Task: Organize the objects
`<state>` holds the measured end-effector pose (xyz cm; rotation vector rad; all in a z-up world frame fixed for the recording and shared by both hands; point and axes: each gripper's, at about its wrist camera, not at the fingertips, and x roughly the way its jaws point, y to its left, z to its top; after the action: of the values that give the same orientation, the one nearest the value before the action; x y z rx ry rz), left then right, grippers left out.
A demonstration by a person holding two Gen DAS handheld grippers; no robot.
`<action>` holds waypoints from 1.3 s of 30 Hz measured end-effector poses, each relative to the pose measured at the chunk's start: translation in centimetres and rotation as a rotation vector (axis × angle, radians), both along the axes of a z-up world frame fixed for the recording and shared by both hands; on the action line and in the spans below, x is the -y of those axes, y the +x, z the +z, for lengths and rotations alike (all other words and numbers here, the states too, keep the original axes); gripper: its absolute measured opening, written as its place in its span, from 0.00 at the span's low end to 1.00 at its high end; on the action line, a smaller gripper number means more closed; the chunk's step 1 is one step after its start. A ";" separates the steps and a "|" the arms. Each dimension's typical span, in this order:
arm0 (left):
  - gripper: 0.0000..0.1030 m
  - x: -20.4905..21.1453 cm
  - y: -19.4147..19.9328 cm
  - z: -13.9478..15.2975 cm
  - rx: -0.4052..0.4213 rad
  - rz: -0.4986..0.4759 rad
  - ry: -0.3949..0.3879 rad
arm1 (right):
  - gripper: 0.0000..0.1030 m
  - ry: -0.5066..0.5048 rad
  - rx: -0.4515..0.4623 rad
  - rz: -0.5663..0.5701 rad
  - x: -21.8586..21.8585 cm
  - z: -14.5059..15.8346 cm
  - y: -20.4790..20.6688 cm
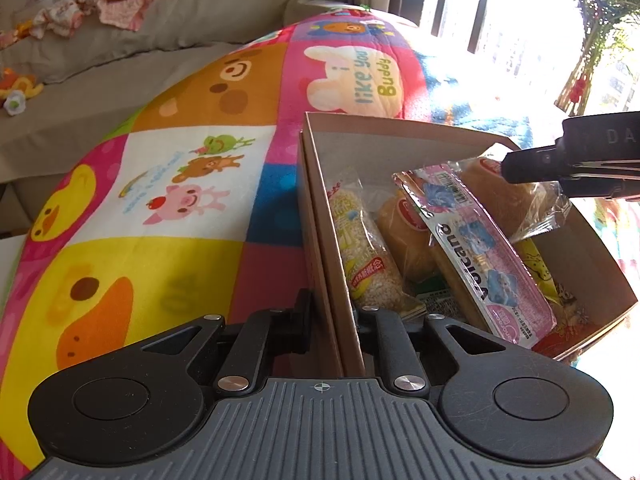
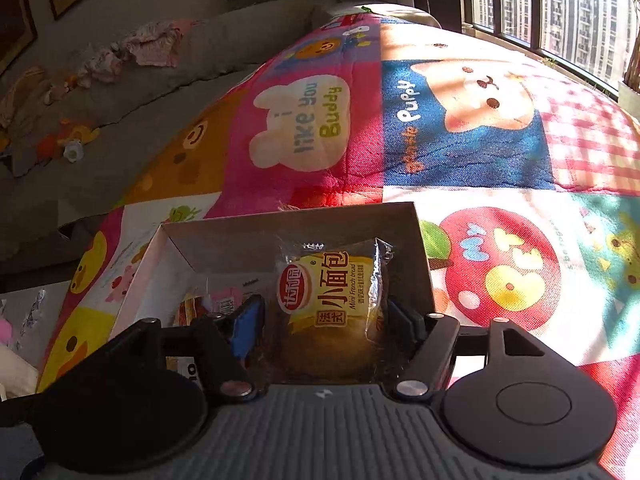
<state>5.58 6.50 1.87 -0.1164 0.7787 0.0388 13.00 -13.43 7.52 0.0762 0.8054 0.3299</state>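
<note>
One soft, light bread packet [image 2: 334, 312] sat between the right gripper [image 2: 324, 320]'s parted pads; crushable, best held mid-body. Left gripper [image 1: 334, 320] clamped the box wall [image 1: 320, 216].

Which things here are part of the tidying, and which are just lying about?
Part of the job: cardboard box, mini French bread packet, pink snack packet, rice roll, left gripper, right gripper.
Lying about: cartoon quilt, baby clothes, sofa toys.

Wrapped bread [image 2: 334, 312] between gripper [image 2: 326, 320] jaws over box [image 2: 304, 220].

Snacks [image 1: 560, 280] half hidden under wrappers.
</note>
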 end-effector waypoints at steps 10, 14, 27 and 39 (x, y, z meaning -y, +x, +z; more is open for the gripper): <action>0.13 1.6 1.0 0.2 -0.016 0.025 0.062 | 0.82 -0.071 0.200 0.070 7.4 1.4 -12.7; 0.14 3.5 4.4 0.6 -0.012 -0.020 0.061 | 0.83 -0.136 0.165 0.048 7.5 -2.0 -13.9; 0.46 1.1 12.2 1.0 0.053 -0.029 0.108 | 0.72 -0.067 0.131 -0.129 7.3 -3.8 -4.7; 0.47 4.4 -6.2 2.2 0.237 -0.087 0.041 | 1.00 -0.128 0.099 -0.115 5.6 -5.2 -13.5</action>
<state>-0.65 2.11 4.09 -0.0467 0.5456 -0.0408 -0.53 -19.01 2.32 -0.0135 0.7188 0.1718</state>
